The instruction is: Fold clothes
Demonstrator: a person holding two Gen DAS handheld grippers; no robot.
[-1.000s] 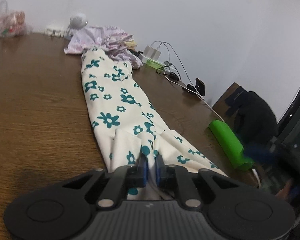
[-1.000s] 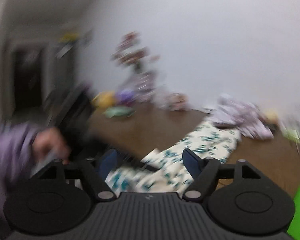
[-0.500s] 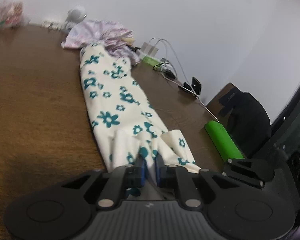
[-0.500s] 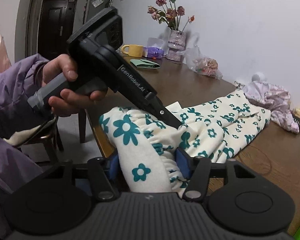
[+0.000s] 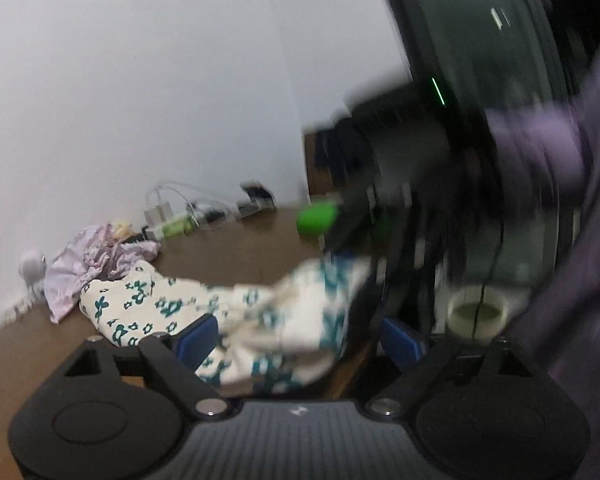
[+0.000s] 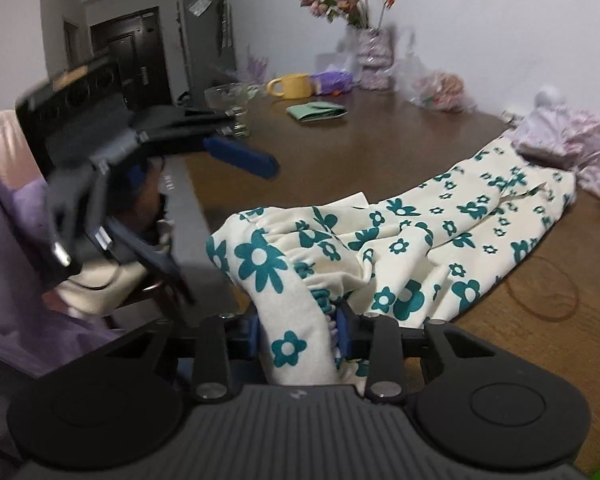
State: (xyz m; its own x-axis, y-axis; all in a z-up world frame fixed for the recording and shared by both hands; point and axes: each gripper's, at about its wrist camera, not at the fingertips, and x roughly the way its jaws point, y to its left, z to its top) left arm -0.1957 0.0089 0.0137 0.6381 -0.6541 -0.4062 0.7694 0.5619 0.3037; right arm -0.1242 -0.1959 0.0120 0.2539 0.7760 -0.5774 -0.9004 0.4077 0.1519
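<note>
My right gripper (image 6: 298, 330) is pinching the gathered waistband end of the floral garment (image 6: 440, 220) between its blue fingers (image 6: 345, 330), right at 6 o'clock in its view. My left gripper (image 5: 300, 340) is hanging with its fingers (image 5: 198, 336) spread wide, the blurred cloth lying loose between them. The garment is stretching away toward 2 o'clock across the brown worktop (image 6: 340, 140), its far end touching a lilac clothes pile (image 6: 568, 140). At 12 o'clock a yellow mug (image 6: 290, 86) is standing near a vase of flowers (image 6: 370, 54).
</note>
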